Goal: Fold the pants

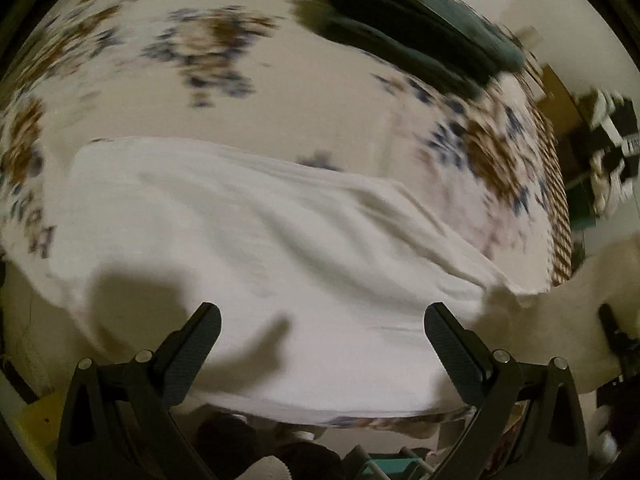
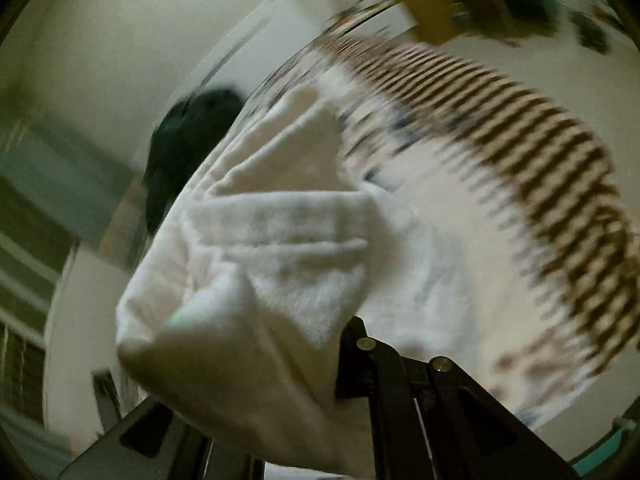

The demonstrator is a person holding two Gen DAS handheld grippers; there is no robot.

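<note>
White pants point(image 1: 256, 240) are lying spread across a bed covered by a floral sheet point(image 1: 320, 92), with their long axis running from the upper left of the left wrist view down toward the lower right. The left hand-held gripper point(image 1: 322, 316) is hovering just above the near edge of the fabric, its two fingers standing wide apart and holding nothing; its shadow is falling on the cloth directly beneath. The right hand-held gripper point(image 2: 304, 344) is raising one end of the pants point(image 2: 256, 264), and the cloth is draping over and hiding the fingertips. Its fingers appear to be closed on that bunched end, judged from the way the fabric is hanging from them. In the left wrist view this lifted end is rising at the right edge, so the free body of the garment is lying ahead of and to the left of the raised end. A dark green cloth point(image 1: 420, 28) is resting well apart at the far side. Both views are blurring with motion.
</note>
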